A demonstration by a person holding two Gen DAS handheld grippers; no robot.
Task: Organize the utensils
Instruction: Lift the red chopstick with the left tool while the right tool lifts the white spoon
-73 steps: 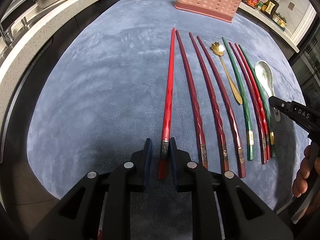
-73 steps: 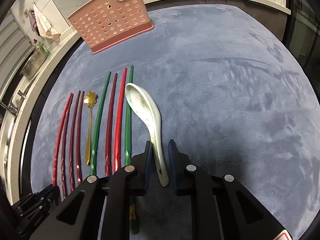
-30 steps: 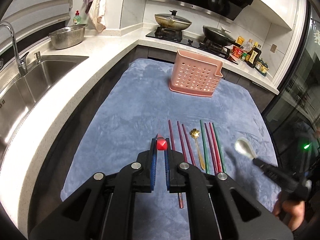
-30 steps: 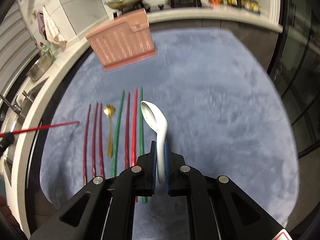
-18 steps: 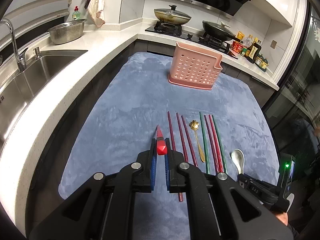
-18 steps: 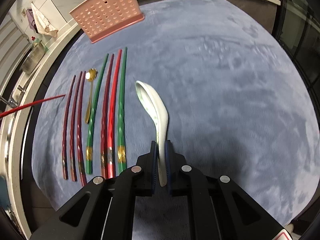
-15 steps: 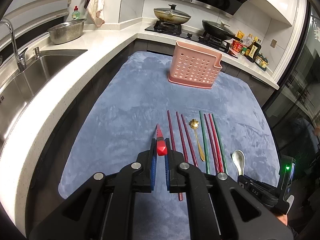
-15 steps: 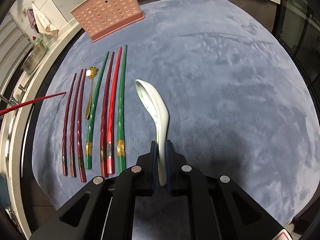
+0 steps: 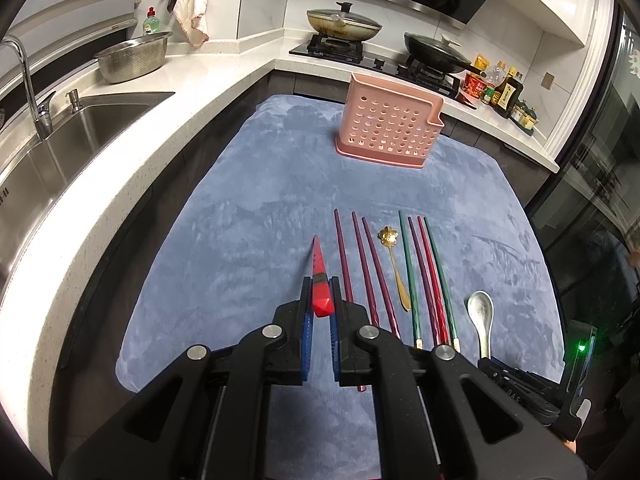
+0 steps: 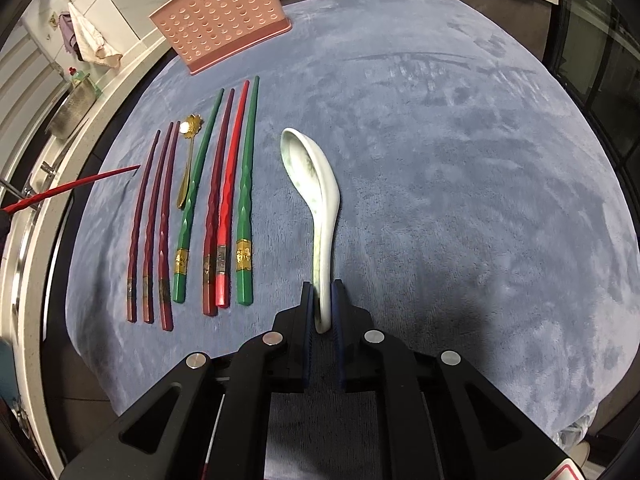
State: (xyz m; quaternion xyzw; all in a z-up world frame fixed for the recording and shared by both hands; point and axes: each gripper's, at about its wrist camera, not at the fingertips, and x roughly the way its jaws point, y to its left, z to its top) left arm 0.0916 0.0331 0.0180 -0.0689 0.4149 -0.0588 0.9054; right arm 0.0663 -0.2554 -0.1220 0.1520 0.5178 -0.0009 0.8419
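Observation:
My left gripper [image 9: 320, 300] is shut on a red chopstick [image 9: 319, 276] and holds it above the blue mat, pointing forward; the stick also shows in the right wrist view [image 10: 76, 185]. My right gripper [image 10: 322, 304] is shut on the handle of a white ceramic spoon [image 10: 316, 184], held just above the mat; the spoon also shows in the left wrist view [image 9: 481, 314]. Several maroon, red and green chopsticks [image 10: 224, 200] and a gold spoon [image 10: 188, 160] lie in a row on the mat. A pink perforated utensil holder [image 9: 388, 128] stands at the mat's far end.
The blue mat [image 9: 248, 240] covers the counter top. A sink [image 9: 60, 140] and tap lie to the left, with a steel colander [image 9: 132, 58] behind. A stove with two pans [image 9: 344, 26] and sauce bottles [image 9: 500, 90] line the back.
Both grippers closed on their utensils and lifted them off the mat. In the last half second the right gripper moved slightly forward and lower with the spoon; the left stayed nearly still.

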